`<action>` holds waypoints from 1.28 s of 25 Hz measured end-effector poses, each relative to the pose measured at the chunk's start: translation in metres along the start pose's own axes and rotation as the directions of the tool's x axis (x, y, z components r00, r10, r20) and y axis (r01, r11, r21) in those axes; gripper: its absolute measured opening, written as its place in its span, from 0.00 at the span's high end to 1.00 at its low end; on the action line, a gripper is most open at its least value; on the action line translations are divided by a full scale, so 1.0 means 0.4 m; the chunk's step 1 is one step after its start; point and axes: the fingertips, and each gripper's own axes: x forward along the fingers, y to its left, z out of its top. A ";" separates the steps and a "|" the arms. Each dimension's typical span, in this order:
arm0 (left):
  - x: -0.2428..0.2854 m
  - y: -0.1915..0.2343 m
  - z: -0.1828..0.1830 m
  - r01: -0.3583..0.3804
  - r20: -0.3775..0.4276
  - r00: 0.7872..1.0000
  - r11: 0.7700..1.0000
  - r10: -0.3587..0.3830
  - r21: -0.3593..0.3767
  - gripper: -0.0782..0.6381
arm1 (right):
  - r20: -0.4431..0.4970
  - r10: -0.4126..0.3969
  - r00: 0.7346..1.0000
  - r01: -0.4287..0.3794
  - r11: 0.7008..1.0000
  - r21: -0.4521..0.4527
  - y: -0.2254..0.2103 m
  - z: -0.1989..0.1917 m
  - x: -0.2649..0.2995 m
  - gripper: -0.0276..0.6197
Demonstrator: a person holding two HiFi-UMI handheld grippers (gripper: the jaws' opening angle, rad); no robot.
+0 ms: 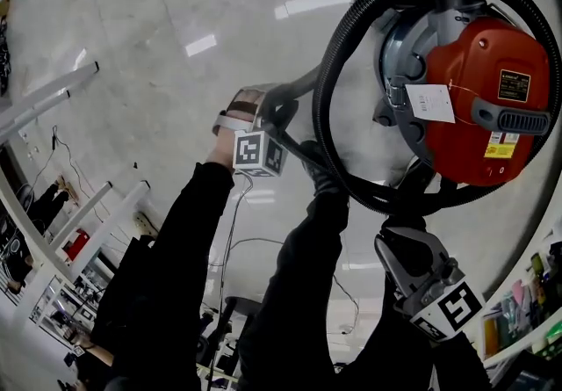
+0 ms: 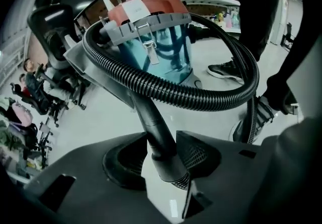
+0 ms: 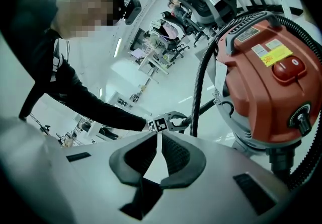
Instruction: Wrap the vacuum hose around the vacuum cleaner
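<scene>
A canister vacuum cleaner (image 1: 492, 90) with a red top and grey body stands on the glossy pale floor (image 1: 176, 47) at the upper right, a white paper tag (image 1: 430, 104) hanging at its side. A black ribbed hose (image 1: 327, 73) runs in a wide loop around it. The left gripper (image 1: 283, 110), on a black-sleeved arm, has its jaws at the smooth grey end of the hose, left of the loop. The right gripper (image 1: 399, 231) points up just below the loop's lowest arc. White metal racks (image 1: 53, 95) line the left edge.
</scene>
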 end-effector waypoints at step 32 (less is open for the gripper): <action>-0.367 0.075 0.045 -0.169 -0.158 0.986 0.415 0.062 -0.894 0.48 | -0.050 -0.112 0.992 0.108 0.992 -0.066 0.018 0.151 -0.084 0.91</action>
